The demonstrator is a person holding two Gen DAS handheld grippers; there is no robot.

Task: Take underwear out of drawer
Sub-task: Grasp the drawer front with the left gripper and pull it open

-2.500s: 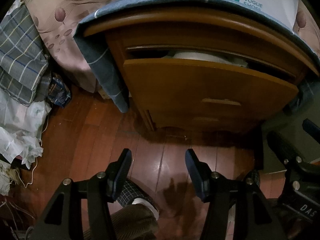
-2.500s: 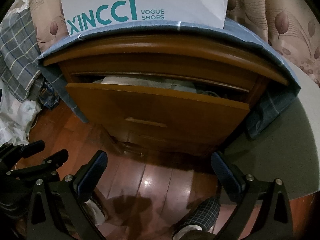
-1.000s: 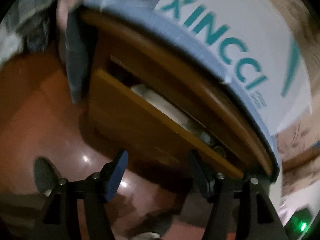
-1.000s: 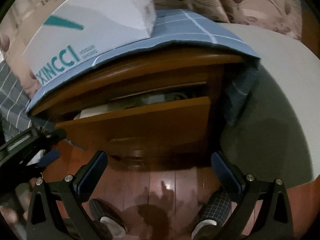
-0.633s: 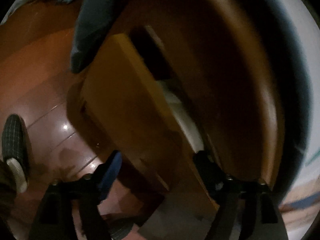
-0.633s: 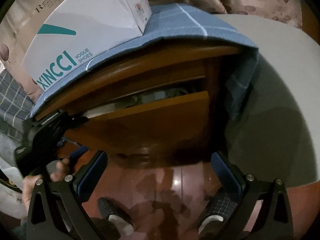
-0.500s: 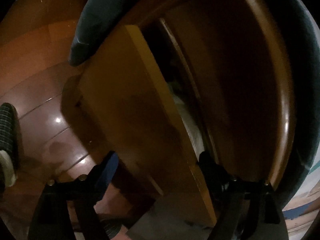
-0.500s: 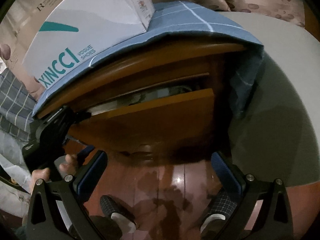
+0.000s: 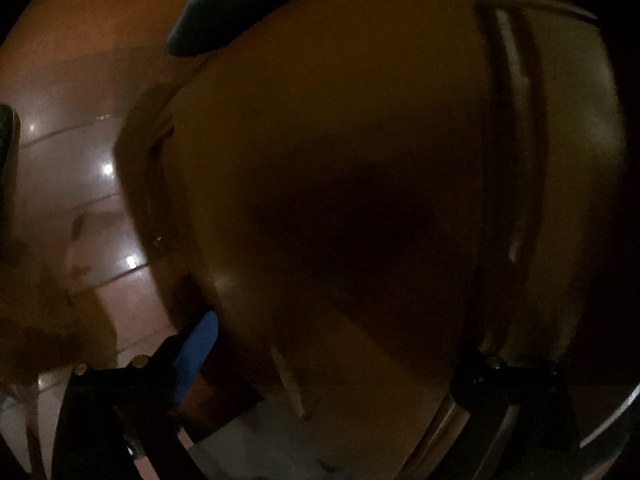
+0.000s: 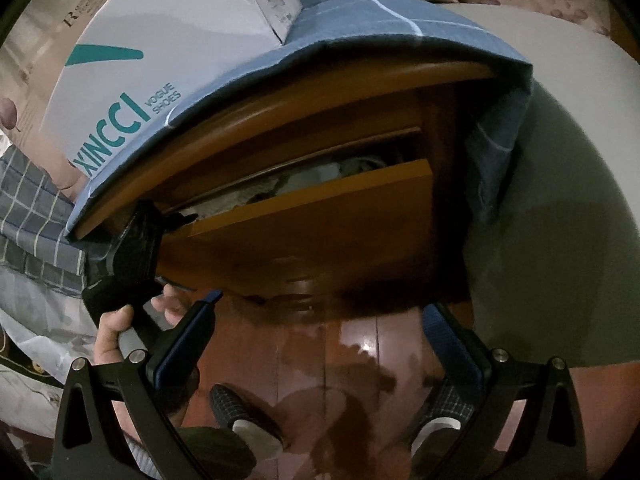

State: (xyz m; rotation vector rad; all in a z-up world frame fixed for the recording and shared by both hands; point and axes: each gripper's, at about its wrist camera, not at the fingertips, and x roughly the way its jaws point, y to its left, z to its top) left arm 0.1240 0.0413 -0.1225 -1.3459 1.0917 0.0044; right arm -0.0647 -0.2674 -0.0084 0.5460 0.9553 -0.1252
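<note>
**Left hand-held gripper straddles the drawer's left end; the underwear lies behind the panel**

Your left hand-held gripper (image 10: 176,240) is at the left end of the orange-brown wooden drawer front (image 10: 304,236), its jaws opening to their widest with the panel's edge between them; one blue pad (image 9: 196,356) sits clear of the wood, so nothing is gripped yet. The pale folded underwear (image 10: 320,178) lies beyond and above that panel, in the narrow gap of the partly open drawer, its long axis running left to right along the front. Your left hand is much nearer to it. Your right hand-held gripper (image 10: 320,336) hangs wide and empty over the glossy red-brown plank floor (image 10: 360,360), well back from the nightstand. A blue checked cloth (image 10: 360,20) and a white shoe box (image 10: 160,40) cover the surface above, so the slot is tight, I judge.
</note>
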